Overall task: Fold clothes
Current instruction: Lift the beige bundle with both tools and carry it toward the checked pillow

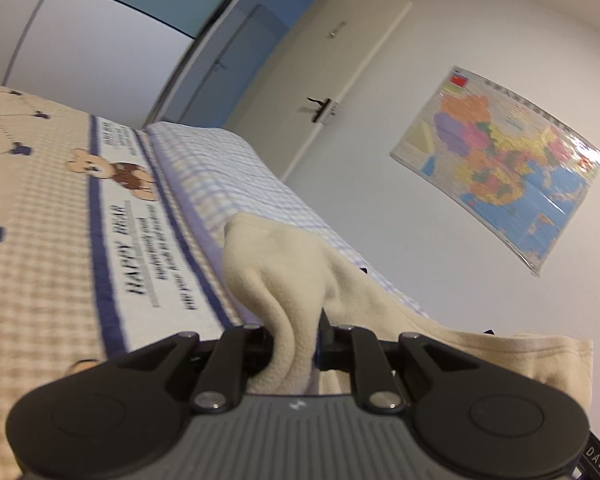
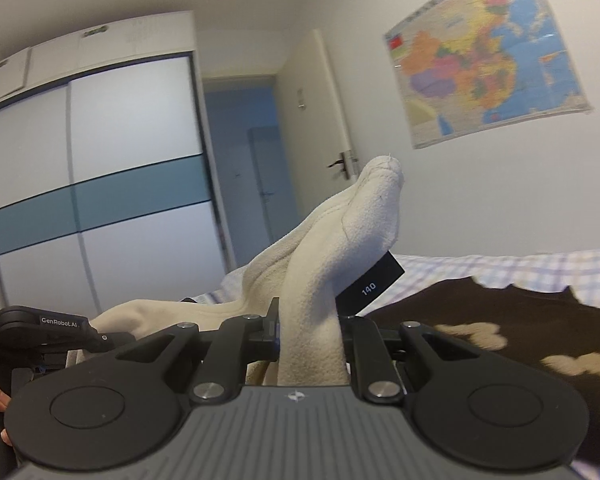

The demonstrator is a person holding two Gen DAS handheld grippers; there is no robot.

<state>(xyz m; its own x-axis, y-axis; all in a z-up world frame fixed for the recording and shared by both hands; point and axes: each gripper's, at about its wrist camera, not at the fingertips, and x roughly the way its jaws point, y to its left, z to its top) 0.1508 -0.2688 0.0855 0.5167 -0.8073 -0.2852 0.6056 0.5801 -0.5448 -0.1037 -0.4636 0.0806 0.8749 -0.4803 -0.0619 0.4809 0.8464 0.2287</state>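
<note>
Left claw (image 1: pixel 296 336) pinches a bunch of the cream garment (image 1: pixel 276 272) above the bed (image 1: pixel 228 168); right claw (image 2: pixel 310 332) clamps another bunch beside its black size tag (image 2: pixel 370 286). Fleece looks soft, light, floppy; corners and hems seem best to hold.

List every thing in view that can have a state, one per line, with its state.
Left gripper: shut on the cream garment.
Right gripper: shut on the cream garment.
Cream garment: pinched by both grippers, lifted, bunched.
Size tag: hanging from the garment, reads 140.
Room door: open.
Wardrobe doors: shut.
Wall map: hung, lower edge curling.
Dark brown garment: lying on the bed.
</note>
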